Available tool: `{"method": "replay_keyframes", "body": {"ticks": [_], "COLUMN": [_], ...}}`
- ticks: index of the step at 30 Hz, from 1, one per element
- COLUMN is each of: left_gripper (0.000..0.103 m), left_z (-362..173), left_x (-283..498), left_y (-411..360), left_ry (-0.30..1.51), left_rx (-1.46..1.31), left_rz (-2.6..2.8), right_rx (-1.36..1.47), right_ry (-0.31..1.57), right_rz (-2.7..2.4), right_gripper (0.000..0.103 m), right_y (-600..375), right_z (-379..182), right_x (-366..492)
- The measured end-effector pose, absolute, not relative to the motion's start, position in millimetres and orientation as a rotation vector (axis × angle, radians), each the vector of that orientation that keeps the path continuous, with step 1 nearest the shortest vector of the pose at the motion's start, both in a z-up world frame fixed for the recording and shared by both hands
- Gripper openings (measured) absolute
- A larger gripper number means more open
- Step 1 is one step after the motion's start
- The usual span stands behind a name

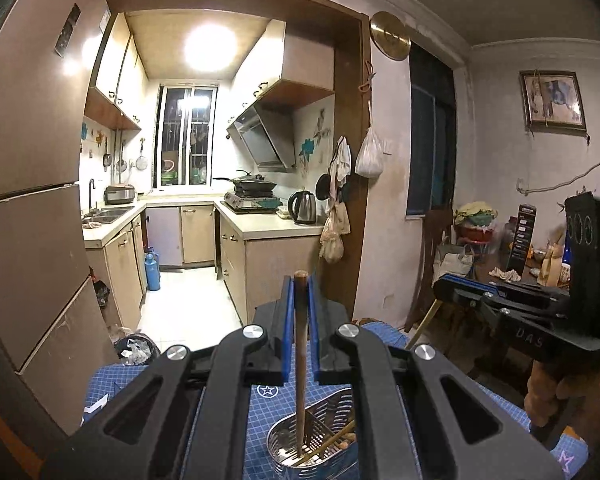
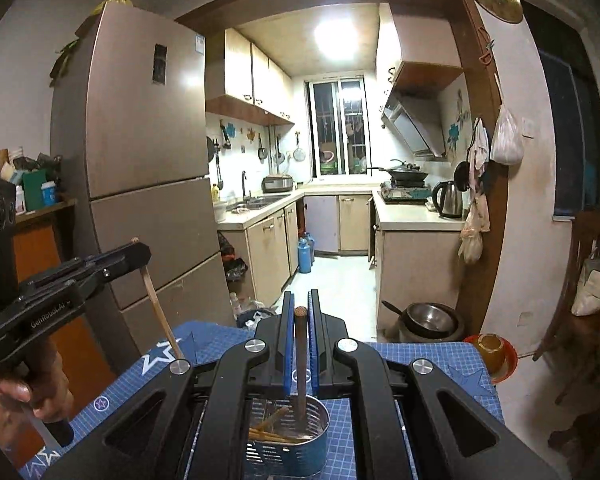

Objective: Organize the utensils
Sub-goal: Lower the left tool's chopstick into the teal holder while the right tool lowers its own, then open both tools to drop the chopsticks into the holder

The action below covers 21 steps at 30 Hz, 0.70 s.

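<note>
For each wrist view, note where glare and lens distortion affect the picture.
Left wrist view: ceiling light blows out white; fridge bows along the edge. Right wrist view: the same light glares; door frame curves; corners darken.

Caddy (image 1: 324,446): perforated metal, sitting upright on the blue mat (image 1: 260,412).
Loose chopsticks (image 1: 336,438): pale wood, leaning slanted inside the caddy.
Left chopstick (image 1: 300,360): dark brown, standing near upright, lower end reaching into the caddy.
Right chopstick (image 2: 301,360): dark brown, near upright, tip dipping into the caddy.
</note>
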State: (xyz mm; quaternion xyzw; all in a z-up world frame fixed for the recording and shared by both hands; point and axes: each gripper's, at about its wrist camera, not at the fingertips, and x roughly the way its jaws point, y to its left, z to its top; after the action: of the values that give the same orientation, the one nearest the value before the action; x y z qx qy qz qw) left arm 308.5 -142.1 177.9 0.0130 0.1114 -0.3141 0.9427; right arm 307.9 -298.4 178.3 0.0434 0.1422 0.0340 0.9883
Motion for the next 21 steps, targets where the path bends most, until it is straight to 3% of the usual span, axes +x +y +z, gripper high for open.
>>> {"method": "replay_keyframes", "body": {"ticks": [18, 19, 21], "left_gripper": [0.005, 0.005, 0.005], "left_z": [146.0, 142.9, 140.8], "left_x": [327.7, 328.8, 329.0], "left_y": [-154.3, -154.1, -150.9], "left_ry": [0.312, 0.320, 0.327], "left_rx": [0.032, 0.036, 0.035], "left_rz": [-0.609, -0.602, -0.595], "right_rx": [0.074, 0.072, 0.077], "right_ry": [0.381, 0.382, 0.378], "right_rz": [0.069, 0.067, 0.067], "right_gripper": [0.008, 0.011, 0.025], "right_y": [-289.7, -290.2, -291.7], "right_z": [135.7, 134.0, 131.6], "right_x": [332.1, 332.5, 330.6]}}
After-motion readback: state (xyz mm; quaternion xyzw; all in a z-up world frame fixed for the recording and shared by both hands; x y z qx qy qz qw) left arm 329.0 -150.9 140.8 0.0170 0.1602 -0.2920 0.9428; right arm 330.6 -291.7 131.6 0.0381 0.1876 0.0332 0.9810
